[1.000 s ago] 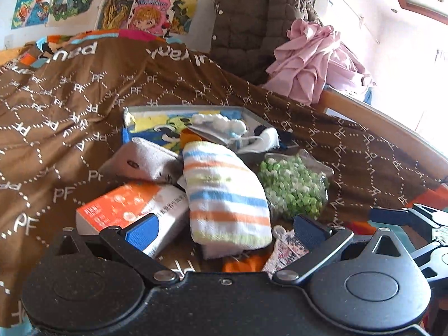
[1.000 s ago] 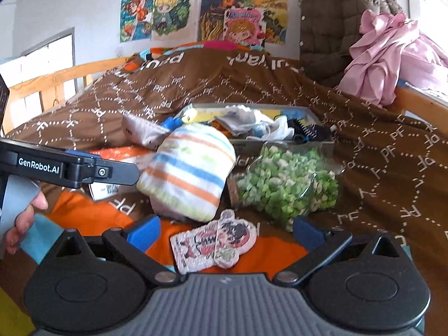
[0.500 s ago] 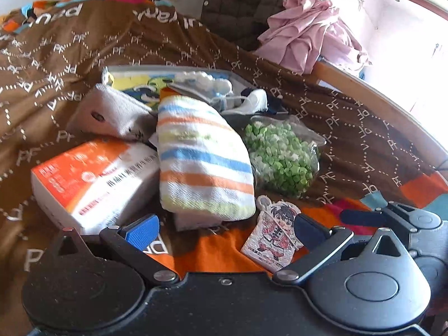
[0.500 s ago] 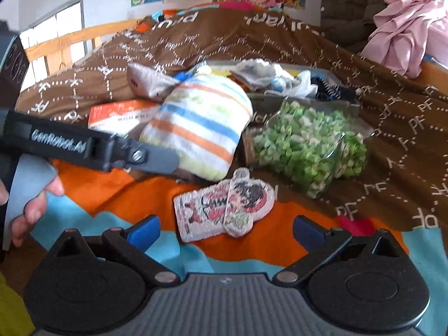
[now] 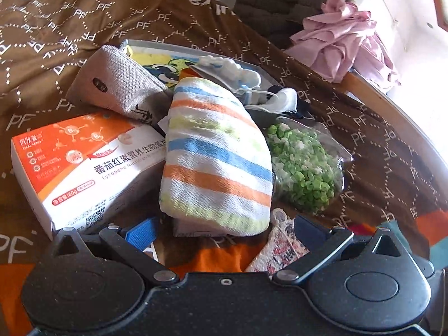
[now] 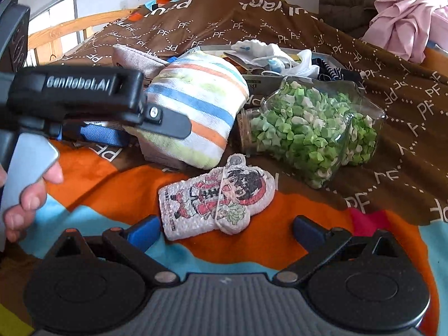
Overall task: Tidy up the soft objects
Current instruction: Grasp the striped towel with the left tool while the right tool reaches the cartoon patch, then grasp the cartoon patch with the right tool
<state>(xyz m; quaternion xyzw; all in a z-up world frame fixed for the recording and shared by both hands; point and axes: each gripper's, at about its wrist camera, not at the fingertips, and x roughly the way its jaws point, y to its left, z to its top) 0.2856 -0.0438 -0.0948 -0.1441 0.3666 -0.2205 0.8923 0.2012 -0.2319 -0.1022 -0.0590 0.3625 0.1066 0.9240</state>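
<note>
Striped towel (image 5: 215,165): folded bundle, blue, orange and lime bands on white, fluffy. Left gripper (image 5: 224,228) and right gripper (image 6: 225,228) both spread wide, empty.

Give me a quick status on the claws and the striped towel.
Left claw open at striped towel, nothing gripped. Right claw open, empty, over cartoon charm. Orange box and jar of green stars crowd the towel.

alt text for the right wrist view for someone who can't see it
The open right gripper hovers low over a flat cartoon-figure sponge on a bedspread. Beyond lie a striped towel and a jar of green paper stars; the left gripper reaches toward the towel.
</note>
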